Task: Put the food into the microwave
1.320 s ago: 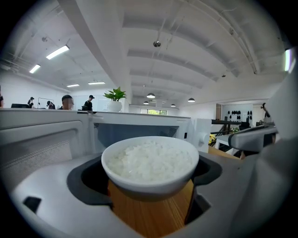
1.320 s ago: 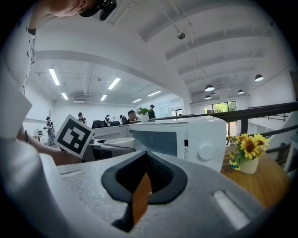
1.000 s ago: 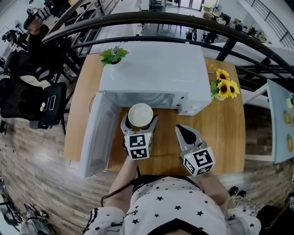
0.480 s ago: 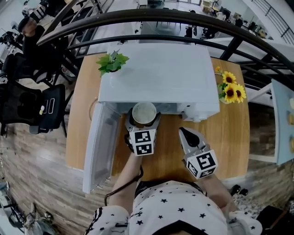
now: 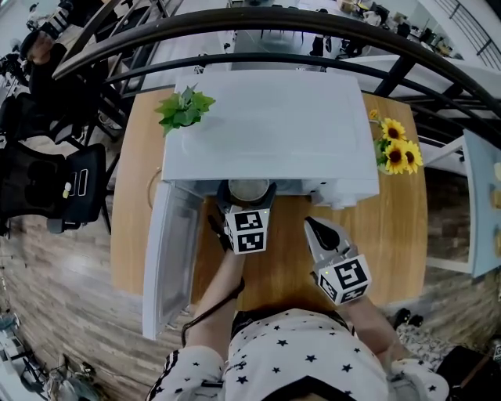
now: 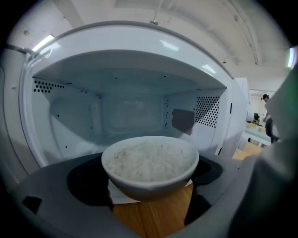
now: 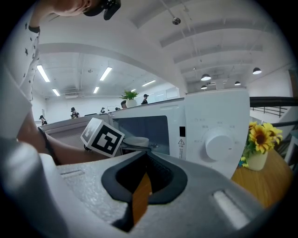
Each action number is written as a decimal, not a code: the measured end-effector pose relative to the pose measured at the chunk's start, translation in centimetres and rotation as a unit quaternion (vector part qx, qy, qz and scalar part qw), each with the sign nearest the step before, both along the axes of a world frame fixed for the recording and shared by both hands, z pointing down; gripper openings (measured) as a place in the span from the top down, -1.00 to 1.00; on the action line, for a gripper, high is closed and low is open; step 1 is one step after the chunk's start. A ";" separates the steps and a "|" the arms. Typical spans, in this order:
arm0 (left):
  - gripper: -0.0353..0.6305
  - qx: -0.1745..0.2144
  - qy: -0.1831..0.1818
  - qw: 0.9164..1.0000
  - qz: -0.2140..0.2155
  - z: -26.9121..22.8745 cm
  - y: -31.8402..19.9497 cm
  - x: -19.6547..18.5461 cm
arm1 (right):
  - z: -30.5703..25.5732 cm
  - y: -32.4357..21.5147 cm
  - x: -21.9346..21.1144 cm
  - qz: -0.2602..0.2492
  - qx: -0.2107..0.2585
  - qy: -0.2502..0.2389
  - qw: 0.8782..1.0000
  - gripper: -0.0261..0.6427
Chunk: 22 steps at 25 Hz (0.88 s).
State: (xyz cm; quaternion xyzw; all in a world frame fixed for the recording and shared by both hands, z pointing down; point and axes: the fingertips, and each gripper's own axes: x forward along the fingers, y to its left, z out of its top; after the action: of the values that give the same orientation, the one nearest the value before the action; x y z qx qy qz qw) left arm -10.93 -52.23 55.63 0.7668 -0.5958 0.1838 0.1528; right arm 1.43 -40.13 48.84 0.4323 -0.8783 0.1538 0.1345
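A white bowl of rice [image 6: 150, 163] hangs between the jaws of my left gripper [image 6: 149, 183], which is shut on it. The bowl is at the mouth of the open white microwave [image 5: 270, 129], its far rim just under the top edge, and the empty cavity [image 6: 130, 109] lies right ahead. From above only part of the bowl [image 5: 248, 190] shows beyond the left gripper [image 5: 249, 205]. My right gripper [image 5: 315, 227] is shut and holds nothing; it hovers over the wooden table [image 5: 391, 227] in front of the control panel. In the right gripper view the right gripper [image 7: 141, 186] faces the dial [image 7: 219, 144].
The microwave door [image 5: 166, 258] stands swung open to the left, over the table's front left. A green plant [image 5: 182, 107] sits by the microwave's back left corner. Sunflowers in a pot [image 5: 398, 154] stand on the table to its right. Black railings [image 5: 258, 23] arc behind.
My left gripper has carried the bowl forward from in front of the microwave to its opening, so the bowl is partly under the top edge. The right gripper has barely moved.
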 end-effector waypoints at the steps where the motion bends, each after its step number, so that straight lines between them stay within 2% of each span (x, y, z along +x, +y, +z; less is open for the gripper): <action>1: -0.59 -0.003 -0.003 1.000 -0.001 0.3 -0.2 0.0 | 0.1 0.0 0.0 0.000 -0.001 0.001 1.000 0.90; 19: -0.59 -0.027 -0.023 0.999 -0.006 2.7 -3.8 -0.2 | 1.0 0.0 -1.1 -0.011 -0.016 0.005 1.000 0.91; 22: -0.59 -0.031 -0.036 0.999 -0.007 3.2 -4.2 -0.2 | 1.0 -0.1 -1.2 -0.011 -0.014 0.004 1.000 0.90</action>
State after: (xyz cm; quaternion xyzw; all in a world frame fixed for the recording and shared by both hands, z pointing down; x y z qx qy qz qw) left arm -11.12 -56.41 58.83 0.7501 -0.6005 0.2290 0.1561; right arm 0.26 -40.20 49.85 0.4217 -0.8799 0.1631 0.1460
